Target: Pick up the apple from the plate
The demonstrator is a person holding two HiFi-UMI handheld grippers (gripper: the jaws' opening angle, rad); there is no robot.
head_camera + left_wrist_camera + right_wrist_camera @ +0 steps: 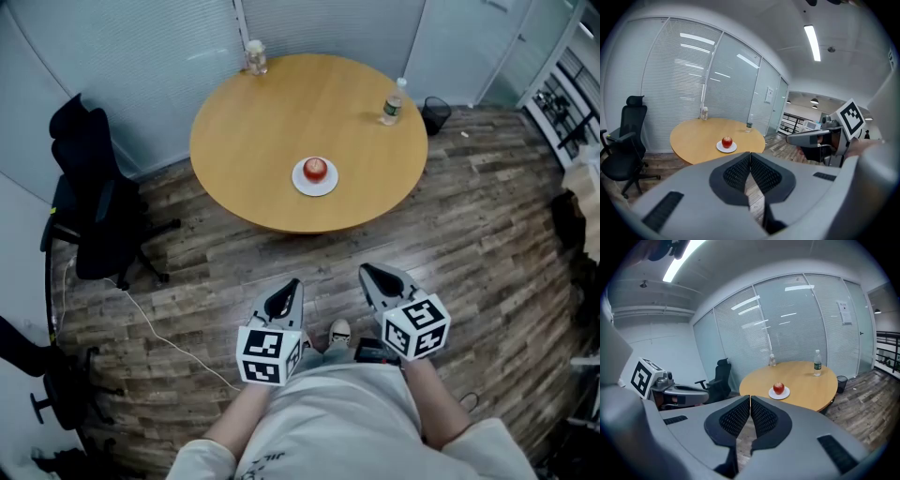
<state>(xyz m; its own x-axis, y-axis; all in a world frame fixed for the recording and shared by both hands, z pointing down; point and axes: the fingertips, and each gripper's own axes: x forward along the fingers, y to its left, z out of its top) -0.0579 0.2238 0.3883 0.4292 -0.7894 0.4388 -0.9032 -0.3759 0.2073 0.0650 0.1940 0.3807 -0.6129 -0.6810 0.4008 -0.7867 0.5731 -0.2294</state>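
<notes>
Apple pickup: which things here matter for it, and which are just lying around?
For the job: apple, white plate, round table, left gripper, right gripper (both shut).
Lying about: water bottle, small jar, black office chair, waste bin.

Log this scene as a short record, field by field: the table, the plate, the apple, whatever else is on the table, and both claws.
table: round, wooden
plate: white, toward the table's near edge
apple: red, resting on the plate
also on table: water bottle, upright, right edge; small clear container, far edge
left claw: shut, empty, over the floor, short of the table
right claw: shut, empty, beside the left
apple picked up: no
</notes>
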